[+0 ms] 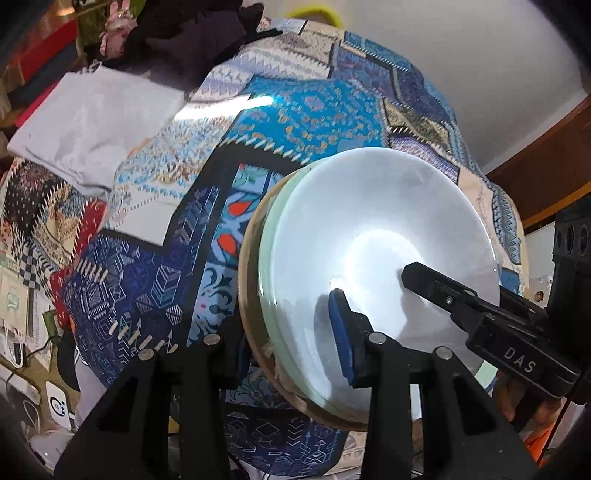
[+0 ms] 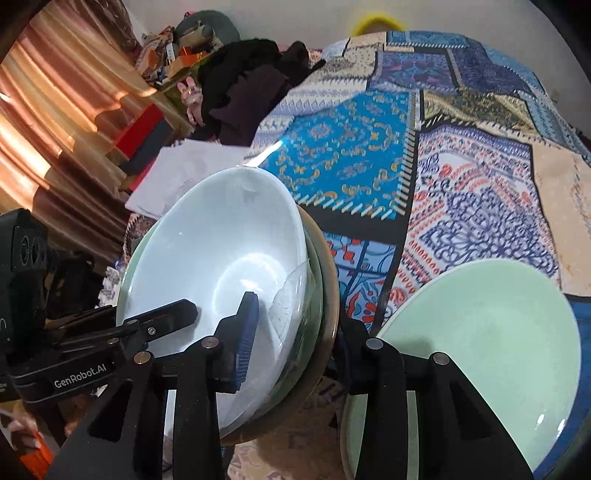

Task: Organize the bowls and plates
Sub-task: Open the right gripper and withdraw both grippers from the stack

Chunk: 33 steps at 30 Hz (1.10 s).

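Observation:
A stack of dishes is held up on edge above the patchwork cloth (image 1: 303, 118): a white bowl (image 1: 376, 229) in front, a pale green plate and a tan plate (image 1: 246, 280) behind. My left gripper (image 1: 291, 332) is shut on the stack's rim, one blue pad (image 1: 340, 328) inside the white bowl. My right gripper (image 2: 291, 339) is shut on the same stack (image 2: 221, 243), one blue pad (image 2: 245, 325) inside the bowl. Each gripper's finger shows in the other's view, inside the bowl (image 1: 436, 288) (image 2: 166, 314). A second pale green plate (image 2: 495, 332) lies on the cloth at lower right.
A folded white cloth (image 1: 92, 122) lies on the table's far left, dark clothing (image 2: 251, 85) behind it. Orange curtains (image 2: 55, 129) and cluttered boxes stand at the left. A yellow object (image 2: 376, 20) sits at the table's far edge.

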Available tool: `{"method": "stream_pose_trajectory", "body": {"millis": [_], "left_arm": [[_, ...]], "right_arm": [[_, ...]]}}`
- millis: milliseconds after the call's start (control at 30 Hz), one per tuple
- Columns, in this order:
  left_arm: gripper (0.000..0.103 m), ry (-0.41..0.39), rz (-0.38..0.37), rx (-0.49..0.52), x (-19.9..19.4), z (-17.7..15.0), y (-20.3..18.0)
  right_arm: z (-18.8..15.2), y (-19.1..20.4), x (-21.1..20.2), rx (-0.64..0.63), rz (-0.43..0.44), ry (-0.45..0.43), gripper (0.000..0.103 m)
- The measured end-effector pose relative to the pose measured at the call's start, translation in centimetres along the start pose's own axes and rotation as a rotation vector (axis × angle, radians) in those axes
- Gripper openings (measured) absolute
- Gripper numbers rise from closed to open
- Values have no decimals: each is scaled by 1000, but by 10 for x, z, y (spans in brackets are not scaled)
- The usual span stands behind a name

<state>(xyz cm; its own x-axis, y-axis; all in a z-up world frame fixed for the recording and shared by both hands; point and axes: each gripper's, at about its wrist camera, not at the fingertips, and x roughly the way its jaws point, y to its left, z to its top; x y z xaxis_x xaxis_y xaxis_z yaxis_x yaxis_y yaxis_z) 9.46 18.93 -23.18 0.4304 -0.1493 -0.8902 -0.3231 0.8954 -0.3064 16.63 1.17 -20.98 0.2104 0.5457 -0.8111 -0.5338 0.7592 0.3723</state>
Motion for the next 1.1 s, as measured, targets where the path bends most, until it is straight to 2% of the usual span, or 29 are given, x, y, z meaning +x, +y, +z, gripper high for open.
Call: {"method": "stream_pose_trajectory", "body": {"millis": [533, 1100], "left_arm": [[38, -75, -41, 110, -33, 24, -63], [38, -35, -109, 218, -19, 14, -139]], "right_arm": [[12, -29, -65, 19, -64, -129, 33], [-15, -76, -109, 93, -148, -155, 33]]}}
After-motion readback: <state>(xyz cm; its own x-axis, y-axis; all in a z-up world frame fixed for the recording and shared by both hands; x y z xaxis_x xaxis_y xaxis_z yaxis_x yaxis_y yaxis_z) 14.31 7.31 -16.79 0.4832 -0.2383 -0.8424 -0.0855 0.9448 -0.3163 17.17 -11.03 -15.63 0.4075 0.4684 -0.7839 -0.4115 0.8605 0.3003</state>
